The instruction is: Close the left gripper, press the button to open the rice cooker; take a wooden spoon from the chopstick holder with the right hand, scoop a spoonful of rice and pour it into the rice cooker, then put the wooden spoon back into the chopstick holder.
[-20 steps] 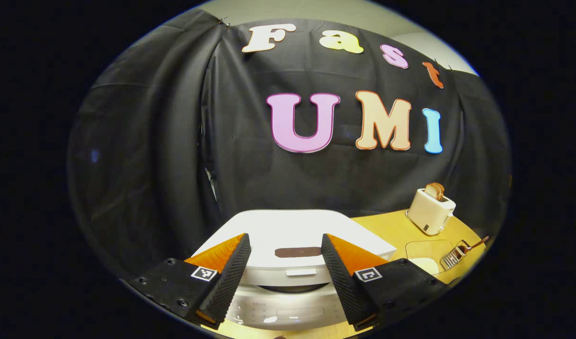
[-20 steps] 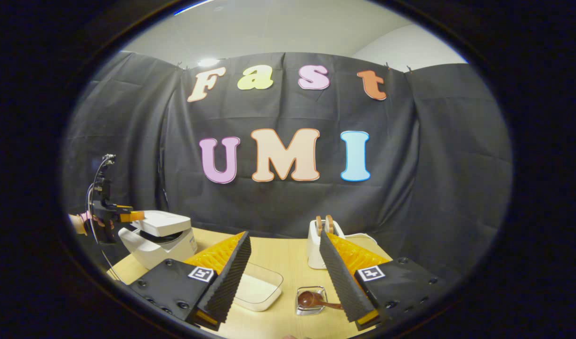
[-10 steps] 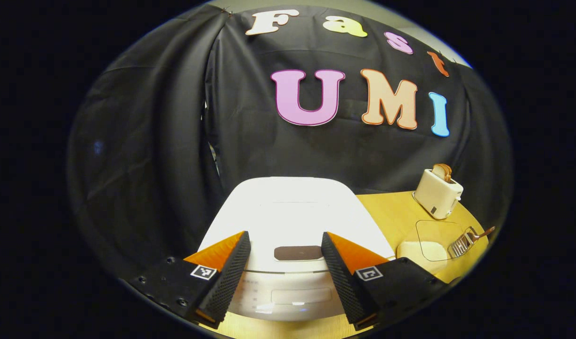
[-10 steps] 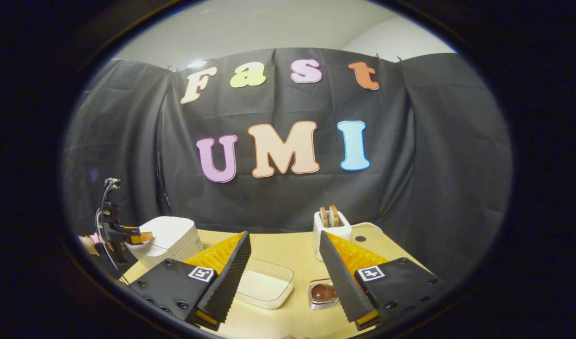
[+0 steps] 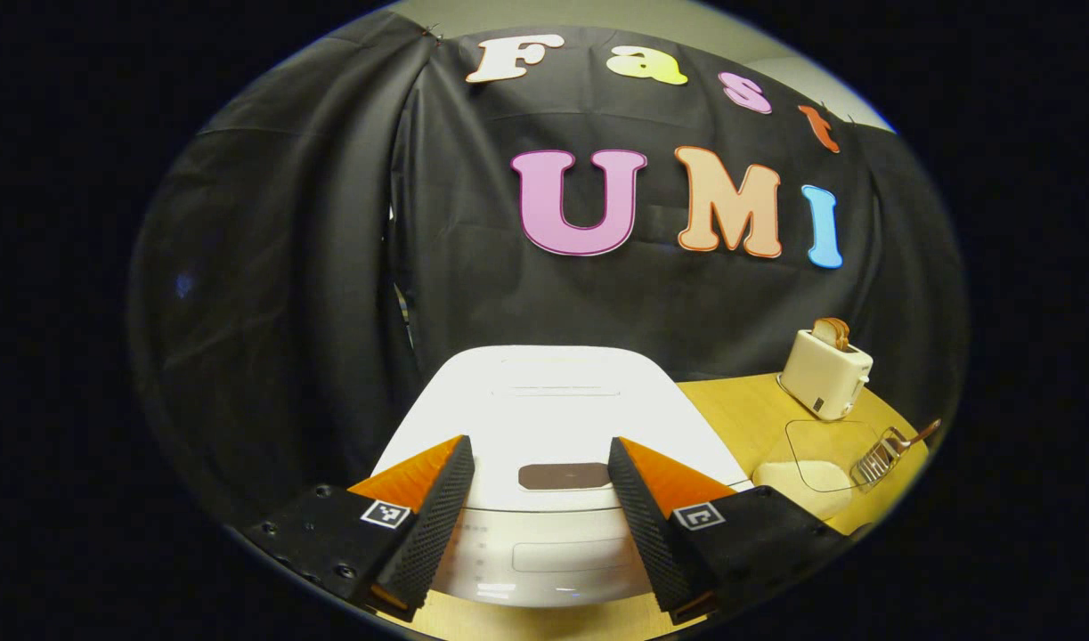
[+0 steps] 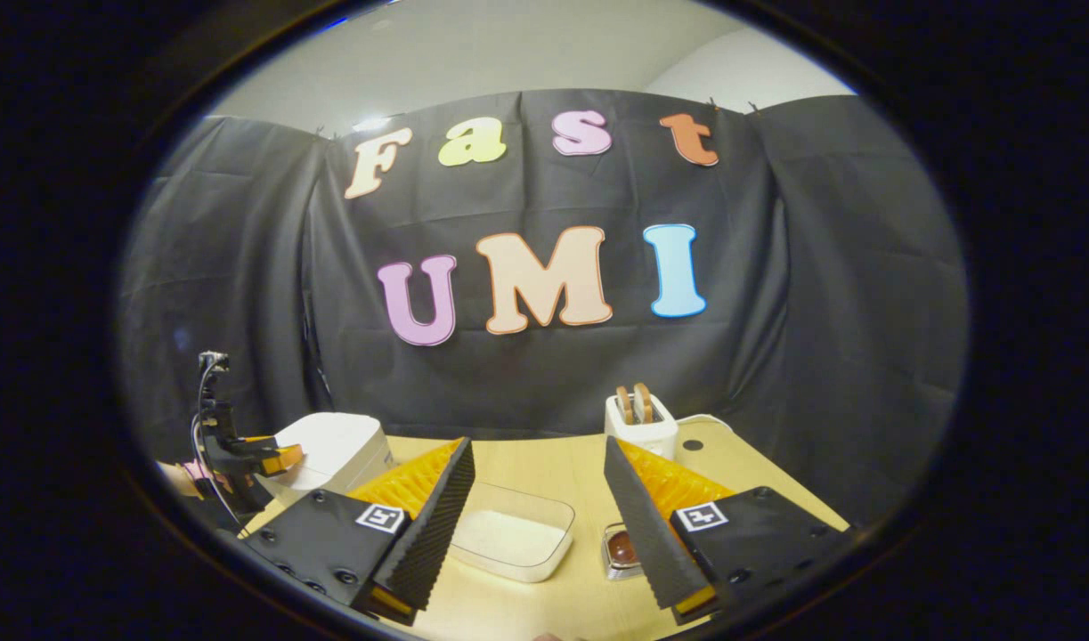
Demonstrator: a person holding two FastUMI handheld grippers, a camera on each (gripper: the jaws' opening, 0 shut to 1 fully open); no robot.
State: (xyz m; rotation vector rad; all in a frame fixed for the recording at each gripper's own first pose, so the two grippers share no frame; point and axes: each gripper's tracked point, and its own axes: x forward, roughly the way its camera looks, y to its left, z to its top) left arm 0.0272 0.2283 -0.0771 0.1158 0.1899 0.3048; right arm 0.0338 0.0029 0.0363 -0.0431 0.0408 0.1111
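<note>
L gripper (image 5: 539, 525) hung just in front of the rice cooker (image 5: 553, 418), jaws wide apart w/ nothing between them; the cooker's lid was down and its dark oval button (image 5: 564, 476) showed in the gap. Cooker sat at the table's (image 5: 740, 414) left end, close to the back edge by the black cloth. R gripper (image 6: 537, 534) hovered over the table's front edge, jaws also spread and empty. Between its fingers, in the right gripper view, lay a clear tub of rice (image 6: 513, 541) mid-table, and just right of it the small chopstick holder (image 6: 621, 550) w/ the wooden spoon (image 6: 622, 548) in it, bowl showing. Toaster (image 6: 640, 424) w/ two slices stood near the back edge, right of centre. Same view caught the L gripper (image 6: 281, 457) far left, tips at the cooker's (image 6: 335, 450) front; can't tell if touching.
</note>
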